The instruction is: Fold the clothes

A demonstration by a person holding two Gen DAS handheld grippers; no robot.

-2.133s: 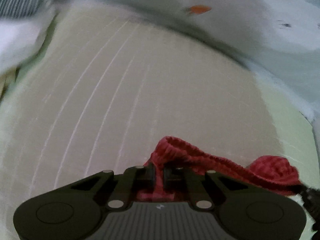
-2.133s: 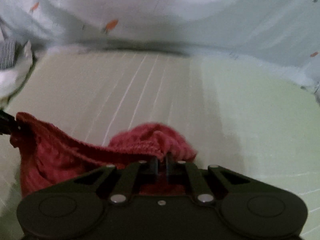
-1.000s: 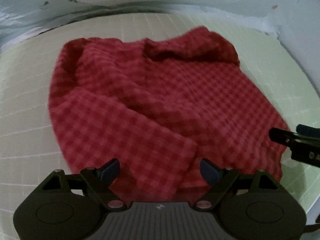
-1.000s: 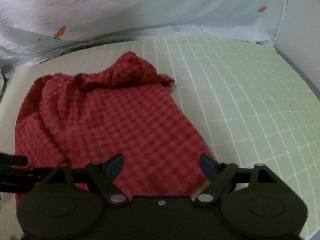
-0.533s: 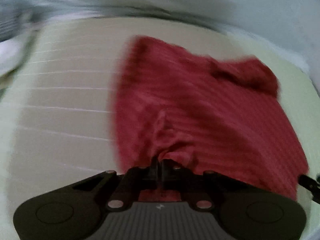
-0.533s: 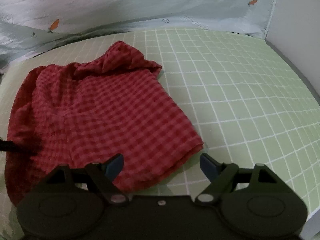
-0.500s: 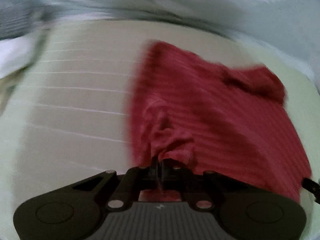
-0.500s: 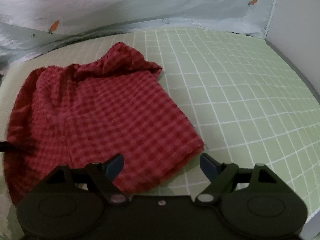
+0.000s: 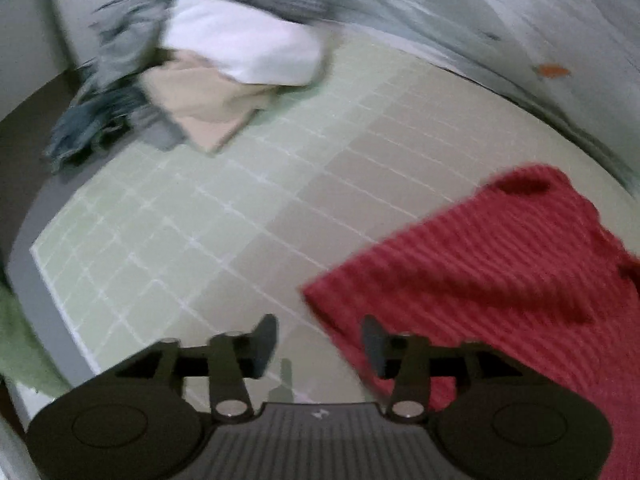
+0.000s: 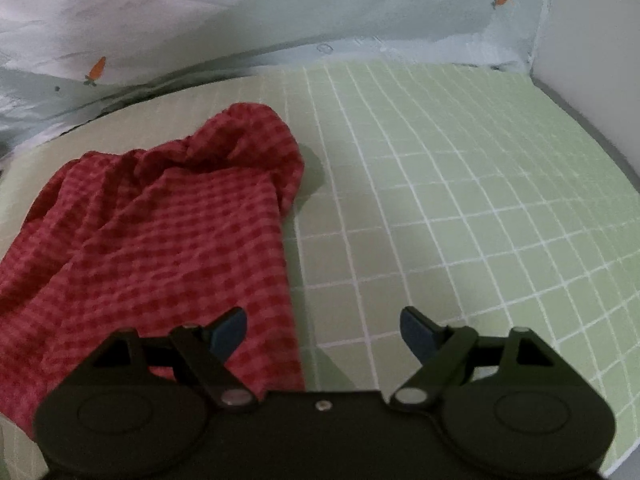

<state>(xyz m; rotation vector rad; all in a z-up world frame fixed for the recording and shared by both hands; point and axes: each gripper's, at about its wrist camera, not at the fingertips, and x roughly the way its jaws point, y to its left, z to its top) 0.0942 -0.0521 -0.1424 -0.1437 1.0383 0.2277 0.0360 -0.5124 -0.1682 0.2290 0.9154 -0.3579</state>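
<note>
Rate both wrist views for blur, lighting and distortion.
Left wrist view: motion-smeared, the red checked cloth streaked and the clothes pile soft, while the left gripper stays crisp. Right wrist view: sharp, with clear checks and mat grid lines; dim light shades the mat's left side, and the fisheye bends the lines above the right gripper.

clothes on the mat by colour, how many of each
red checked: 1, the red checked garment on the green grid mat
white: 1, the white garment
beige: 1, the beige garment
grey-blue: 1 at least, the grey striped garment; blur hides whether it is more than one
total: 4 visible
</note>
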